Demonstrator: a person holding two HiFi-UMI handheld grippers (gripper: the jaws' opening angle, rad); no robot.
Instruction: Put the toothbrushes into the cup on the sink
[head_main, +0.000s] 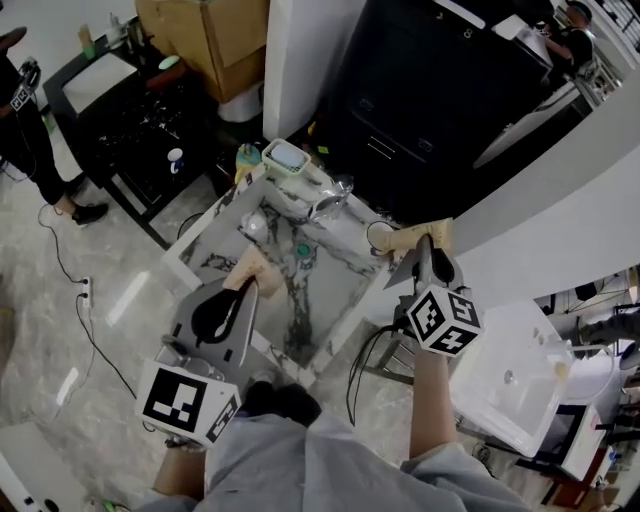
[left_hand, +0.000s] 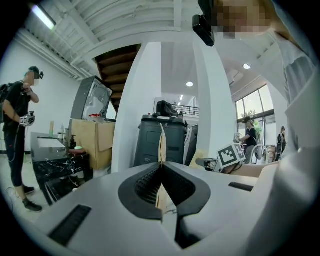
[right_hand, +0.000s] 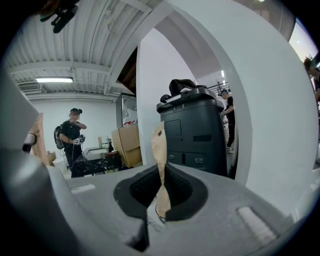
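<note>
the left gripper (left_hand: 161, 169) has its ribbed black pads pressed together on a flat tan packet (left_hand: 162, 142), thin paper standing edge-on past the tips. the right gripper (right_hand: 161, 175) likewise pinches a creased tan packet (right_hand: 159, 142), its paper twisted and crumpled between the pads. just beyond the right jaws, a little to their left, the round white cup (head_main: 378, 236) sits on the grey-veined marble sink (head_main: 322, 300).
</note>
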